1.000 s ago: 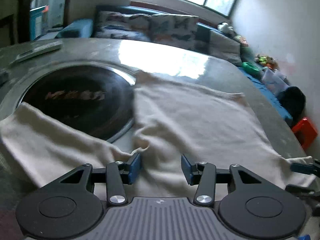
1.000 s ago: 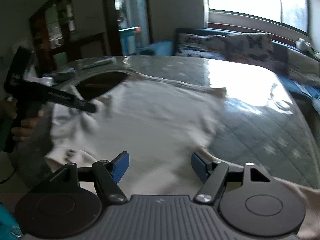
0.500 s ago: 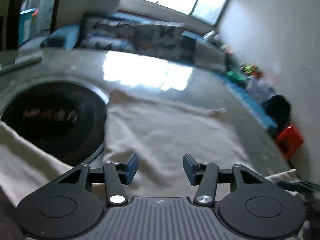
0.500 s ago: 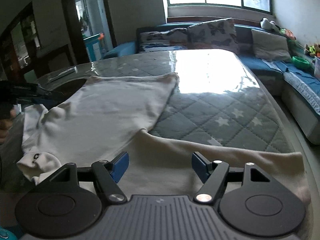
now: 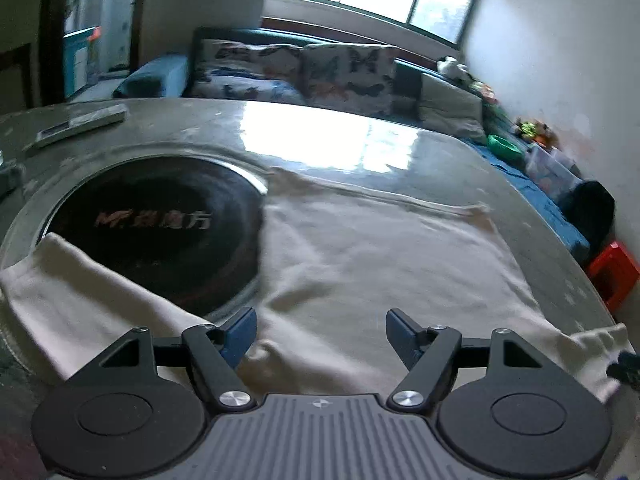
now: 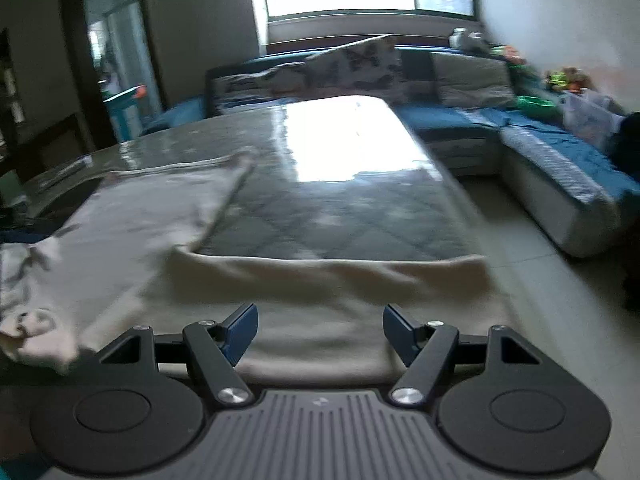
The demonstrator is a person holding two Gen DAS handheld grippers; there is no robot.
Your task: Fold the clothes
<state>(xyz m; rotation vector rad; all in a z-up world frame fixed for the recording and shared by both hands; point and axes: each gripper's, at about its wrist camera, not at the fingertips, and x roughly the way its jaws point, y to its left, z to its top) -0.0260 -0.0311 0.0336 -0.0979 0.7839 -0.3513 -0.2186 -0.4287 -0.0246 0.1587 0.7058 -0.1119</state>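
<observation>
Sweatshirt [image 5: 380, 264] lying unfolded ahead of both tongs; we're opening left gripper [image 5: 320, 334], right gripper [image 6: 319, 332] gaping, both empty.

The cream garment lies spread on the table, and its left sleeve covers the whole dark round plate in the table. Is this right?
Not quite. In the left wrist view the left sleeve crosses only the near edge of the dark round plate; most of it stays bare. The cream garment does lie spread on the table.
</observation>
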